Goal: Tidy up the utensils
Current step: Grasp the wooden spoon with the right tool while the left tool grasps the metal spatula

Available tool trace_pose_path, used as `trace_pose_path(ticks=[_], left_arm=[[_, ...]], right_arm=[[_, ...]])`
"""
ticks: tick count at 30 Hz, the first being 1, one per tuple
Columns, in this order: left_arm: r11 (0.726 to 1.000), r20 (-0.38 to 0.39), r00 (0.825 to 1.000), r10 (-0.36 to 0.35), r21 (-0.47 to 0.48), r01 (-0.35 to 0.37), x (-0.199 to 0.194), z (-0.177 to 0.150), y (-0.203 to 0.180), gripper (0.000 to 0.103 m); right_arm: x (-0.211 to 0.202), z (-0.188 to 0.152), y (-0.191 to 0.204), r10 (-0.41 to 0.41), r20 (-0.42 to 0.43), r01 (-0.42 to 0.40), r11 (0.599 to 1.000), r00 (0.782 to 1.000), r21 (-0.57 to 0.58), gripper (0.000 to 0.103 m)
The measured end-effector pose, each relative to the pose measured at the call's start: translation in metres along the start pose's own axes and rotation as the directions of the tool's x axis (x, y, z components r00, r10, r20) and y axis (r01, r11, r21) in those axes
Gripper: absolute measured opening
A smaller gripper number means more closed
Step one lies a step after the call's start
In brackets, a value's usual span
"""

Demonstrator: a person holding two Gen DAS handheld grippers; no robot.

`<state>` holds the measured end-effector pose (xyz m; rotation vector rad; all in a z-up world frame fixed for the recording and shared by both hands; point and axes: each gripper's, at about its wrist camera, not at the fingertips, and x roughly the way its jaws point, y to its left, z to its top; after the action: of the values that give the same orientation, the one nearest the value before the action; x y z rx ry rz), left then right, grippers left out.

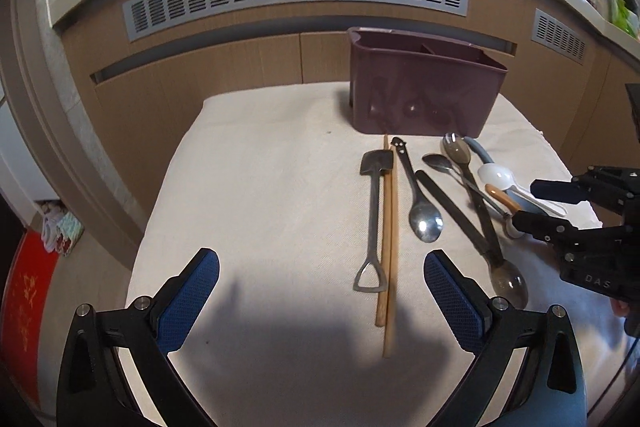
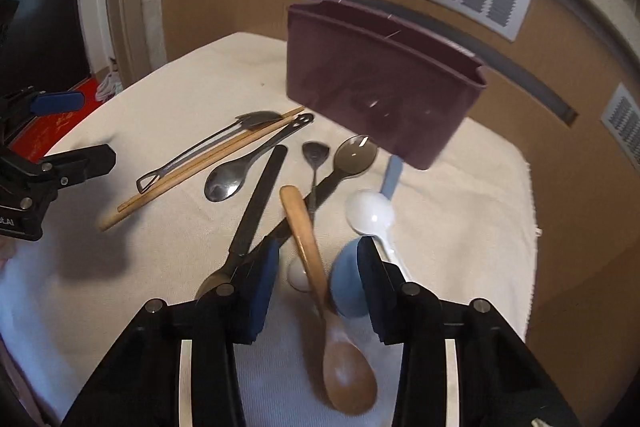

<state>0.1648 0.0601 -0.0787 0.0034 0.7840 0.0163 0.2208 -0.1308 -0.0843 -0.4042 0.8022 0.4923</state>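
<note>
Two grippers are in my views, and both stand with their fingers apart. My right gripper [image 2: 316,279] is low over the near right part of the cloth-covered table [image 1: 260,187], its blue pads straddling the wooden spoon [image 2: 316,291] without pressing it; the handle runs up between the fingers and the bowl lies below, nearest my camera. Just beside its right finger sits the blue ladle-like spoon [image 2: 350,283], with the white plastic spoon [image 2: 370,213] touching it on the far side. Under the left finger passes the long dark serving spoon [image 2: 340,163], crossed by a flat black handle [image 2: 260,195] and a small metal spoon [image 2: 315,153].

My left gripper [image 1: 320,303] hangs wide above bare cloth at the near edge, gripping nothing. Just beyond it, toward the table's middle, lie the pair of chopsticks [image 1: 390,247], touching the shovel-shaped metal utensil [image 1: 373,211] on their left. A steel spoon [image 1: 422,207] lies near them on the right, bowl toward me.

At the far edge, right of centre, stands the dark purple utensil holder [image 1: 424,95], upright, with a divider visible inside.
</note>
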Motion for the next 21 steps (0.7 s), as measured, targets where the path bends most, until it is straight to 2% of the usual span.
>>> trace_pose_path(ticks=[3, 5, 8, 12, 16, 18, 19, 21], left_arm=[[0.999, -0.016, 1.000, -0.018, -0.033, 0.017, 0.004, -0.003, 0.008, 0.097], [0.999, -0.024, 0.999, -0.030, -0.042, 0.029, 0.006, -0.005, 0.010, 0.094], [0.997, -0.039, 0.997, -0.061, -0.040, 0.059, 0.009, -0.005, 0.009, 0.089], [0.994, -0.060, 0.992, -0.113, -0.009, 0.112, 0.013, 0.005, 0.000, 0.079], [0.976, -0.109, 0.971, -0.214, 0.006, 0.216, 0.030, 0.034, -0.007, 0.058], [0.966, -0.149, 0.956, -0.253, 0.009, 0.257, 0.043, 0.052, -0.012, 0.057], [0.957, -0.175, 0.943, -0.284, 0.013, 0.291, 0.051, 0.061, -0.014, 0.057], [0.950, -0.231, 0.926, -0.299, 0.023, 0.312, 0.069, 0.077, -0.022, 0.057]], right_arm=[[0.010, 0.003, 0.002, 0.011, -0.012, -0.011, 1.000, 1.000, -0.009, 0.037], [0.015, 0.004, 0.002, -0.004, -0.022, 0.003, 1.000, 1.000, -0.011, 0.025], [0.021, 0.005, -0.001, 0.030, -0.051, -0.029, 0.999, 0.998, 0.014, 0.010], [0.009, 0.005, -0.009, 0.021, -0.038, -0.018, 0.997, 0.999, 0.069, 0.009], [-0.005, 0.005, -0.031, 0.094, -0.029, -0.087, 0.976, 0.995, 0.200, 0.009], [-0.009, 0.001, -0.039, 0.109, -0.019, -0.101, 0.964, 0.994, 0.246, 0.009], [-0.010, 0.000, -0.041, 0.105, -0.016, -0.097, 0.961, 0.994, 0.258, 0.009], [-0.013, -0.005, -0.044, 0.099, -0.009, -0.093, 0.957, 0.995, 0.276, 0.009]])
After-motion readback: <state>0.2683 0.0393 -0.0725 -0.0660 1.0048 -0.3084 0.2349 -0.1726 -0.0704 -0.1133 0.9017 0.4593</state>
